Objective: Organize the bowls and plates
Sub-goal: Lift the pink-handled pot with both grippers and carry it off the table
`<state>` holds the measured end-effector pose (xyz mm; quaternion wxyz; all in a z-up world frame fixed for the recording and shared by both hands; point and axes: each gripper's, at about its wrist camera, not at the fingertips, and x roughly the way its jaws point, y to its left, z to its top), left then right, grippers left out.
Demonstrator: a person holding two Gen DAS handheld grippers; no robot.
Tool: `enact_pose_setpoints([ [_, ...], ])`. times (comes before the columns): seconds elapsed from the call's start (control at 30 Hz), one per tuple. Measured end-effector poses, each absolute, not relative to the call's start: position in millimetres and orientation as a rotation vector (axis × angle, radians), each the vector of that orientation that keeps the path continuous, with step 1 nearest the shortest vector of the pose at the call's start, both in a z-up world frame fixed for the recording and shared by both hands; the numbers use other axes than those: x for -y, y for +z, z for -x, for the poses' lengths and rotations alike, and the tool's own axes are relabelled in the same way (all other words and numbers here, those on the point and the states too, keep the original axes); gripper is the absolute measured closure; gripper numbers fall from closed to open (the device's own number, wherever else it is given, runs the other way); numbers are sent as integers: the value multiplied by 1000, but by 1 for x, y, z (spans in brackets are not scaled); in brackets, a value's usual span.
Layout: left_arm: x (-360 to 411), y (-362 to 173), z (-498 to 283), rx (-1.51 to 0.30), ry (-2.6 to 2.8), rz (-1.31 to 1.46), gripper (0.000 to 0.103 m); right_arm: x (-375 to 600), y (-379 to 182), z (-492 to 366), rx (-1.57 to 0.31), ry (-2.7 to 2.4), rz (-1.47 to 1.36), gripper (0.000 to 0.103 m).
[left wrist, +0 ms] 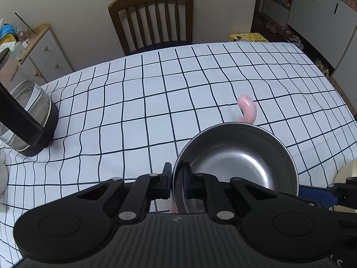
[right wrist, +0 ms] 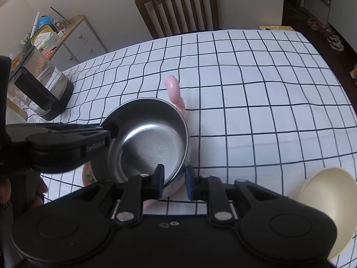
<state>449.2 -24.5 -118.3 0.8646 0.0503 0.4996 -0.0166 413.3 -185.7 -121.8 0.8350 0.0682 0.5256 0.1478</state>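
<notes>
A steel bowl [left wrist: 236,158] [right wrist: 147,140] stands on the checked tablecloth [left wrist: 133,102], on top of a pink dish [right wrist: 88,175]. A curved pink piece [left wrist: 246,109] [right wrist: 173,89] sticks out behind the bowl. My left gripper [left wrist: 176,178] is shut on the bowl's near-left rim, one finger inside and one outside, and it also shows in the right wrist view [right wrist: 112,131]. My right gripper [right wrist: 174,181] clamps the bowl's near-right wall, left pad inside and right pad outside. A cream bowl [right wrist: 328,201] [left wrist: 348,169] lies tilted to the right.
A glass kettle with a black base and handle [left wrist: 29,116] [right wrist: 44,89] stands at the table's left. A wooden chair [left wrist: 154,17] is pushed in at the far edge. A small drawer cabinet [left wrist: 44,51] stands by the wall. The person's hand [right wrist: 41,189] shows at lower left.
</notes>
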Motion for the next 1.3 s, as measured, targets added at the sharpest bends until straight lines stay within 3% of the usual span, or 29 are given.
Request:
enact_pose_setpoints([
  [0.5,25,-105,-421,-1063,-43,-99,98,189,-112,-400,-1102,287,-108,90],
  [1.13,25,-35,-330,-1017,-143,-73,99,197,-48,-324,-1059,320,-123,91],
  [1.2,35,-29,-316,-990,-151,-123,99,194,-40,-311,-1049,345,-135,102],
  [1.3,34,-39,-307,-1016,-145,-139,100,179,-34,-293,-973,306,-23,102],
])
